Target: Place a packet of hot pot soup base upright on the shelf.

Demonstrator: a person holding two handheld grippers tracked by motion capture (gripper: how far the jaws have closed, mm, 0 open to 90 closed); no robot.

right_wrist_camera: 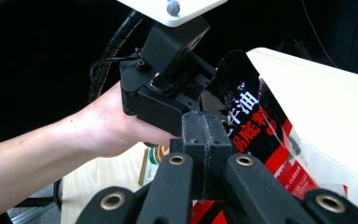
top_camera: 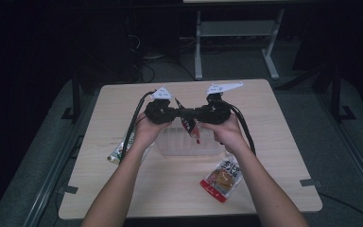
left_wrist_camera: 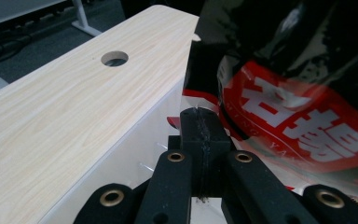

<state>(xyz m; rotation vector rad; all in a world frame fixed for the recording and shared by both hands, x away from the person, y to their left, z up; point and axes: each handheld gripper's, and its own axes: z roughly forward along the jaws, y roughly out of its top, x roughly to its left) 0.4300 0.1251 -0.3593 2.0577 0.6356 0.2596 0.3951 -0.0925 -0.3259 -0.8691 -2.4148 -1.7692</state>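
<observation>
left gripper (top_camera: 176, 112) clamped tight on the black and red packet (top_camera: 188, 124), right gripper (top_camera: 194, 113) pinching the same packet, clear box (top_camera: 170, 144) at 6 o'clock below

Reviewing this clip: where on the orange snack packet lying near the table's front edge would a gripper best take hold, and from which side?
Best guess: the orange snack packet lies flat on the table, so pinch its flat sealed end, probably the red bottom edge, coming low from the person's side. Its puffed middle looks harder to clamp.
</observation>
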